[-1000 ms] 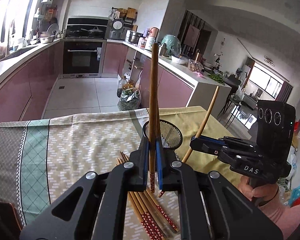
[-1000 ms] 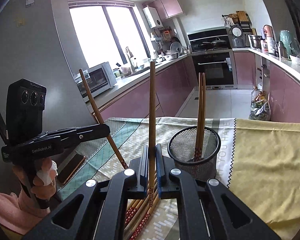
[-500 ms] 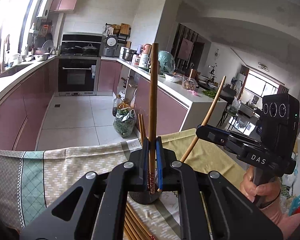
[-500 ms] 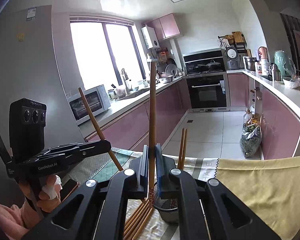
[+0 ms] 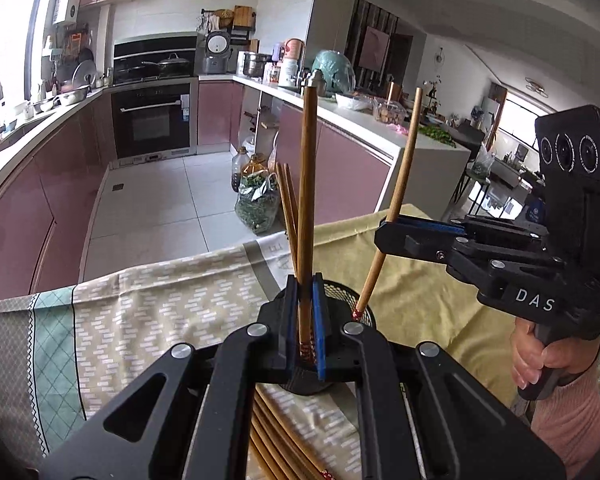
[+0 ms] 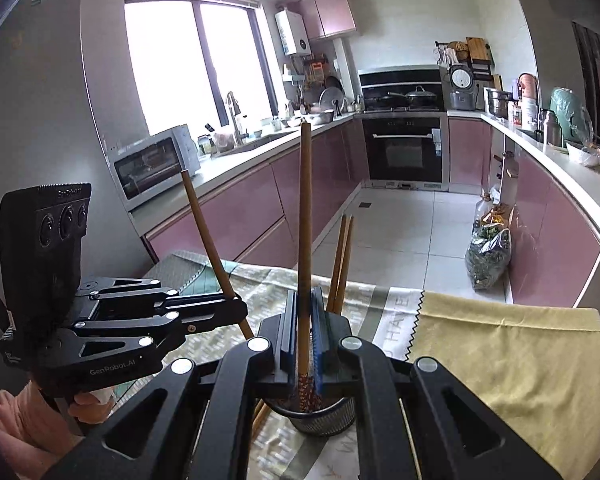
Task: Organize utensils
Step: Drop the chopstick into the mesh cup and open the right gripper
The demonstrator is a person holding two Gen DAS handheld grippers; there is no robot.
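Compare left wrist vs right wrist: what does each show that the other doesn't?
Left wrist only: the loose chopsticks lying on the tablecloth, and the right claw from the side, shut on a slanted chopstick.
Right wrist only: the window, the microwave, and the left claw from the side with its own chopstick.
Both: the mesh holder just below the claws, two chopsticks standing in it, and the oven.

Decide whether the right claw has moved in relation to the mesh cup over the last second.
Yes. The right claw, shut on a chopstick, has moved in over the mesh cup, which earlier stood ahead of it to the right.
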